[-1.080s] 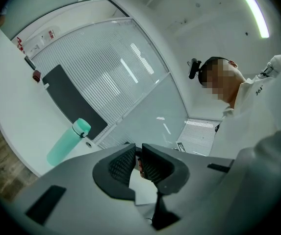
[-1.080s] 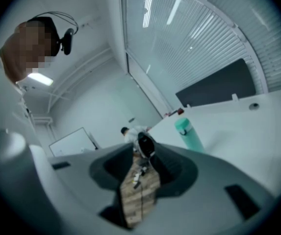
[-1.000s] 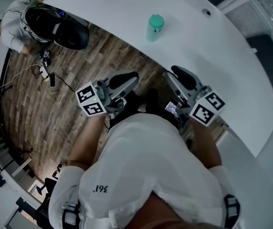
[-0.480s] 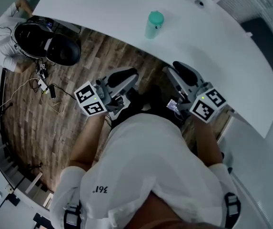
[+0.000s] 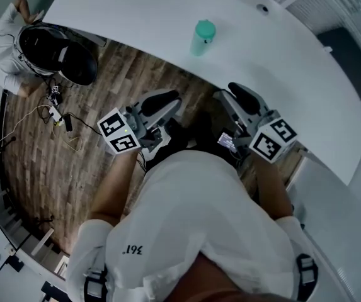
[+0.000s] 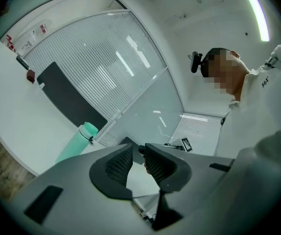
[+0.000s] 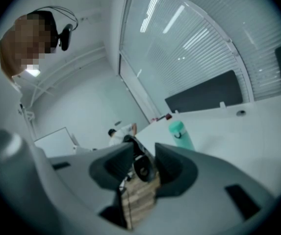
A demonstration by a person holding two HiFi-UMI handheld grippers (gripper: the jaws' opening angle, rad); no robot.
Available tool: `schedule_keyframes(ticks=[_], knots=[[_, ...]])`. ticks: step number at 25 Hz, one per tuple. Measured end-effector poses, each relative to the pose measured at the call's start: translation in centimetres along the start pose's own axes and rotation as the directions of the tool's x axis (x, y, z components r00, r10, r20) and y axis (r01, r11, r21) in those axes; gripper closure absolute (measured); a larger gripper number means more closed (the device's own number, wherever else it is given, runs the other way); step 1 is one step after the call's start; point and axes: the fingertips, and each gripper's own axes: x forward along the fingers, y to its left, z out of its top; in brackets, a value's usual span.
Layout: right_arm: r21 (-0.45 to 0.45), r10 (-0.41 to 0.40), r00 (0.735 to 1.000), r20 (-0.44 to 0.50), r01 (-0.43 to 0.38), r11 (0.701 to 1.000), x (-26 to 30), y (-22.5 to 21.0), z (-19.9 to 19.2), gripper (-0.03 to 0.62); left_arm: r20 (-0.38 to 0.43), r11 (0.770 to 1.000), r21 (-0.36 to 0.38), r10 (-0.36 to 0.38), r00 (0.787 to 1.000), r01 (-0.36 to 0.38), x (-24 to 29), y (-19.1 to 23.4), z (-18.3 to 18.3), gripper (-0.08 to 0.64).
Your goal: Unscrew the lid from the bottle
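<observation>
A teal bottle with its lid on stands upright near the front edge of the white table. Both grippers hang below that edge, over the wooden floor, well short of the bottle. My left gripper points toward the table. Its jaws have just been opening, and the narrow gap between them holds nothing. In the left gripper view the bottle is left of the left gripper. My right gripper is open and empty. In the right gripper view the bottle is just right of the right gripper.
At the upper left a person in white sits beside a black office chair. Cables lie on the wooden floor. A dark panel stands at the table's far side, with glass walls and blinds behind it.
The head view has shifted a little, so the chair and person sit further left. The bottle and both grippers keep nearly the same places.
</observation>
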Motion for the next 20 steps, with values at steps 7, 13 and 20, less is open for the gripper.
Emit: schedule_keyframes(ticks=[7,13,20], knots=[[-0.026,0.006,1.000,-0.018,-0.006,1.000,2.2,-2.7,1.0,0.462,-0.036,0.995,0.087,0.058,0.998,-0.055,2.4,2.7,0.2,0.459],[-0.065,-0.007,1.000,-0.024,0.005,0.998,5.6,-5.0,2.5,0.462,-0.083,0.972,0.205,0.138,0.987,-0.118,5.2,6.5,0.6,0.422],[-0.120,-0.032,0.998,-0.052,0.025,0.992,8.9,-7.4,3.6,0.462,-0.117,0.943,0.275,0.225,0.967,-0.186,8.1,11.4,-0.1,0.373]])
